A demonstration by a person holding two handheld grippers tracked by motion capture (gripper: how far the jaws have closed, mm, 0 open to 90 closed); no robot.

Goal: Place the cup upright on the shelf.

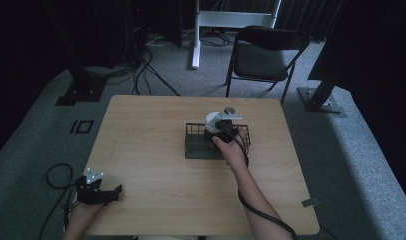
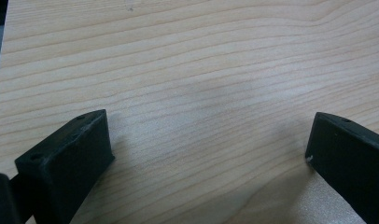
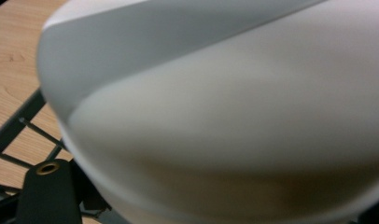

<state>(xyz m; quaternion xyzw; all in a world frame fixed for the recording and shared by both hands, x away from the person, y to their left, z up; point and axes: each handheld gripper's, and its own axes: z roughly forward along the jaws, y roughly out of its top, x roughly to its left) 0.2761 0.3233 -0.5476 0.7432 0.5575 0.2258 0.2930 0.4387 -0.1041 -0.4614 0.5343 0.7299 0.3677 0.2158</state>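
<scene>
High view, near edge: the left gripper (image 1: 107, 192) is resting on the pale wooden table (image 1: 141, 145), jaws spreading wide over bare wood (image 2: 201, 93).
Mid-table: the right gripper (image 1: 222, 131) is reaching into the dark wire basket (image 1: 196, 145).
Basket's far side: the round white bowl (image 1: 213, 119) is sitting against that gripper; whether its jaws are gripping the bowl, I cannot tell.

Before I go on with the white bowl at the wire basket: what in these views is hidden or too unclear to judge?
- Right gripper jaws: high view, covered by the hand and gripper body; open or shut unclear.
- White bowl: right gripper view, blurred and cut off by the edges; the grip itself is hidden.
- Wire basket contents: high view, too small and dark.
- Small round object behind the bowl: high view, too small to identify.
</scene>
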